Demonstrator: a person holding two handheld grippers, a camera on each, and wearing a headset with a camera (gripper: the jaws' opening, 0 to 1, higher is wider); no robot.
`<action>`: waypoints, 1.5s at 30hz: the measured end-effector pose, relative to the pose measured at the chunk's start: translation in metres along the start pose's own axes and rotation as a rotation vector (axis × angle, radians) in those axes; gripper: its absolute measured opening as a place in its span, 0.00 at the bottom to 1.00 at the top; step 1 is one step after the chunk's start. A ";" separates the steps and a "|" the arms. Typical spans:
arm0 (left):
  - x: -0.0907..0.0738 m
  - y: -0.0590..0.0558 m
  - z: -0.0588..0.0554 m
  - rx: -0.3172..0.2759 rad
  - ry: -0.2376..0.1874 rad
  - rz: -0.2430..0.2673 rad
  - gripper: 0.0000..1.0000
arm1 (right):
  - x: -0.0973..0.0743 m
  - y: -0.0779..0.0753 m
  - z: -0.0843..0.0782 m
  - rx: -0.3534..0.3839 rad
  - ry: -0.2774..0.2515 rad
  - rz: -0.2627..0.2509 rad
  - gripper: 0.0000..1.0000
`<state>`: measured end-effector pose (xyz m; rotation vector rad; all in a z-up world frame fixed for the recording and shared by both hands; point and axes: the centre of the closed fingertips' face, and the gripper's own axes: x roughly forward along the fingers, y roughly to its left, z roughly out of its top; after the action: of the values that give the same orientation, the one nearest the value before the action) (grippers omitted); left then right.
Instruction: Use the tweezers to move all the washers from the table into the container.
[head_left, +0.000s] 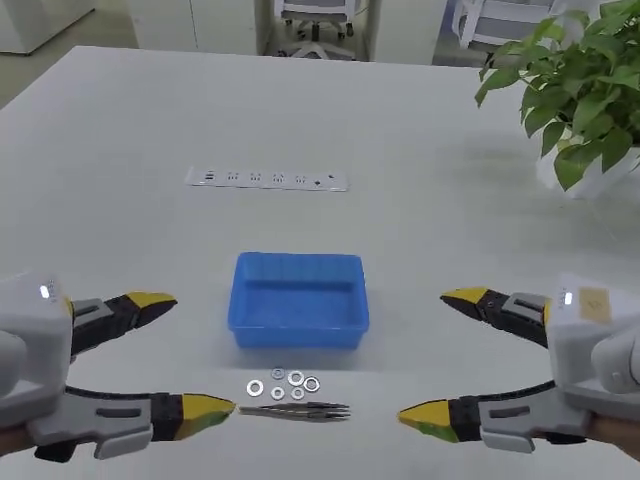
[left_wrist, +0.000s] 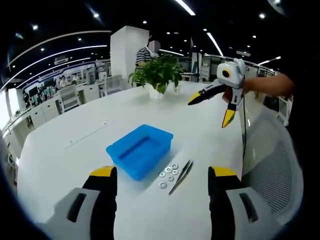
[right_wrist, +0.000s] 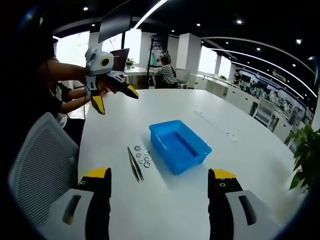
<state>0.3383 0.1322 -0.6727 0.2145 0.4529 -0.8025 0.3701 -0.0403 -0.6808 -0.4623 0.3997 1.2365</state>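
Lower left, the left claw (head_left: 200, 352) stands wide open and empty. Lower right, the right claw (head_left: 423, 355) likewise. The washers (head_left: 285, 383) lie on the counter (head_left: 120, 130) at lower centre, between the blue container (head_left: 298, 298) and the tweezers (head_left: 295, 410).

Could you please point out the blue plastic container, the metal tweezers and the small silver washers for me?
blue plastic container (head_left: 298, 333): head view, front wall.
metal tweezers (head_left: 298, 410): head view, middle of the arms.
small silver washers (head_left: 296, 377): head view, one washer in the cluster.
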 end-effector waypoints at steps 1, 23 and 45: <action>0.001 0.000 0.000 0.005 0.004 -0.004 0.77 | 0.001 0.001 0.000 -0.007 0.004 0.010 0.78; 0.022 -0.011 -0.036 0.142 0.167 -0.155 0.38 | 0.032 0.024 -0.010 -0.247 0.090 0.222 0.45; 0.054 -0.025 -0.063 0.215 0.274 -0.273 0.25 | 0.070 0.041 -0.026 -0.348 0.181 0.364 0.29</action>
<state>0.3328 0.1025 -0.7542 0.4729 0.6634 -1.0967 0.3493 0.0123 -0.7450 -0.8291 0.4359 1.6341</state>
